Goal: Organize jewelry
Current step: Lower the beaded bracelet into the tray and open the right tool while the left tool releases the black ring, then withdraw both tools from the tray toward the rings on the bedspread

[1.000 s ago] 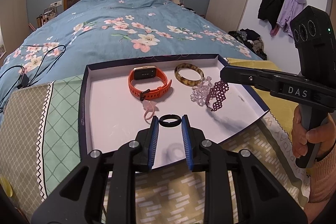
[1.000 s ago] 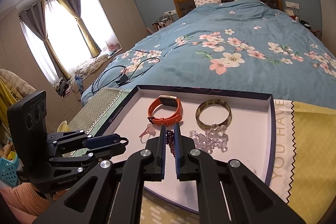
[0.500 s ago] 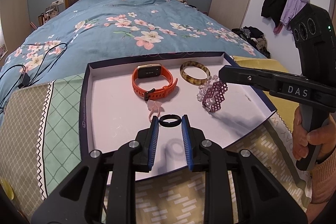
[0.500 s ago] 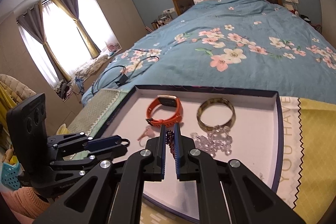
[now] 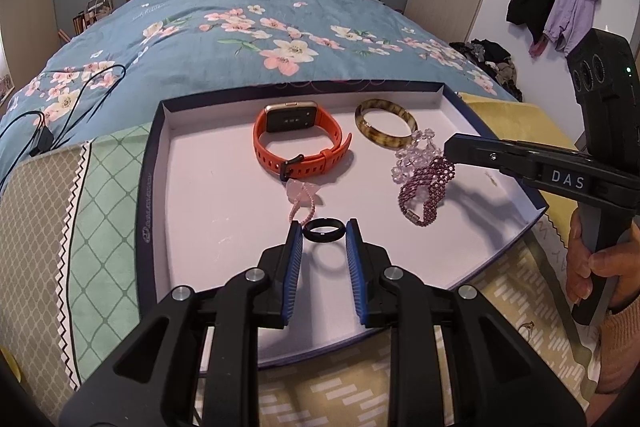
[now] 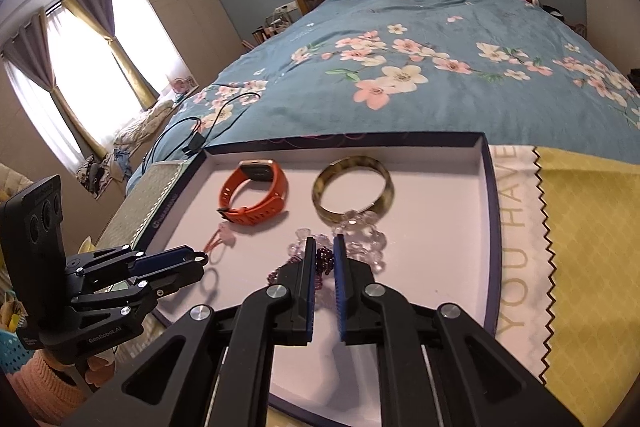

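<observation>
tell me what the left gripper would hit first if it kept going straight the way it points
Probably the white floor of the tray, just short of the pink charm. The left gripper points down at it, shut on the black ring. Depth is hard to judge.

- The left gripper (image 5: 323,227) pinches a black ring (image 5: 323,229) between its blue pads, above the near part of a white tray (image 5: 200,195).
- From the right, the right gripper (image 5: 450,153) grips a purple beaded bracelet (image 5: 424,193), which hangs down to the tray.
- A clear bead bracelet (image 5: 414,153) lies just behind the purple one.
- Farther off lie an orange watch (image 5: 298,141) and a brown bangle (image 5: 386,129).
- A pink charm (image 5: 304,193) sits near the ring.
</observation>
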`<state>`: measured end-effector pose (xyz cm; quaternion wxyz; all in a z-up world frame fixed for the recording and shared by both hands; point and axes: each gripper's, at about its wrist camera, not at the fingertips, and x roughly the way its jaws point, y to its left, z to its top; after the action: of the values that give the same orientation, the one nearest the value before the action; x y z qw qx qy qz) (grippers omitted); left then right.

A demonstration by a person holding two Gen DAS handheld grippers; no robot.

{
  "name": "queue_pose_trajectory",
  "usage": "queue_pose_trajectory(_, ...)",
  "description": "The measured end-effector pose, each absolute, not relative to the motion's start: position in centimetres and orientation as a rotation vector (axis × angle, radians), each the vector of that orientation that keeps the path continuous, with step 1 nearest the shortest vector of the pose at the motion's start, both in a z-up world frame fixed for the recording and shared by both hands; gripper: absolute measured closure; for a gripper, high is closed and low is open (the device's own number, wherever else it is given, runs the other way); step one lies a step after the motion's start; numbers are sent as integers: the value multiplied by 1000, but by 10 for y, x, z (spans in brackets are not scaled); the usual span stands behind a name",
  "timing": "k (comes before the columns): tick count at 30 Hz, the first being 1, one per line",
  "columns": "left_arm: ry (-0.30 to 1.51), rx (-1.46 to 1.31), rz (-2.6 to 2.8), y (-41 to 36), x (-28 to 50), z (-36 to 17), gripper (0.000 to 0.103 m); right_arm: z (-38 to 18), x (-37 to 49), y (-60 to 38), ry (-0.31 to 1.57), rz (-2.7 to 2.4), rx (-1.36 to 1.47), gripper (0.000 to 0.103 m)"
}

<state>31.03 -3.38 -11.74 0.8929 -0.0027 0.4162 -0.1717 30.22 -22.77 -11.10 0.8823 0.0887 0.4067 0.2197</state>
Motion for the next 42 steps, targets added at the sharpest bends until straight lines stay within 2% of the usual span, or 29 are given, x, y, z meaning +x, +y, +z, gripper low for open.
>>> queue_pose_trajectory(7,881,0,-349,-35,319,-124,80,-117,305,-234,871,444,203,94)
queue_pose_trajectory(13,885,4,-356,-37,318,-126,80,-119,305,-237,879,423,210,89)
queue_pose_trajectory(18,874,3,-354,-38,317,-126,80,-115,300,-237,865,416,204,74)
queue_pose_trajectory(20,865,3,-358,-38,315,-125,77,-111,295,-236,855,421,194,70)
queue_pose_trajectory(22,850,1,-358,-38,313,-121,66,-107,289,-235,842,425,180,63)
queue_pose_trajectory(27,816,-17,-335,-31,303,-109,60,-94,267,-233,790,434,145,44)
queue_pose_trajectory(30,783,-20,-342,-26,290,-98,57,-87,253,-233,765,451,127,40)
queue_pose_trajectory(33,755,-25,-344,-18,273,-88,49,-83,237,-233,746,462,100,39)
queue_pose_trajectory(42,724,8,-371,-6,211,-79,48,-91,190,-232,764,510,32,39)
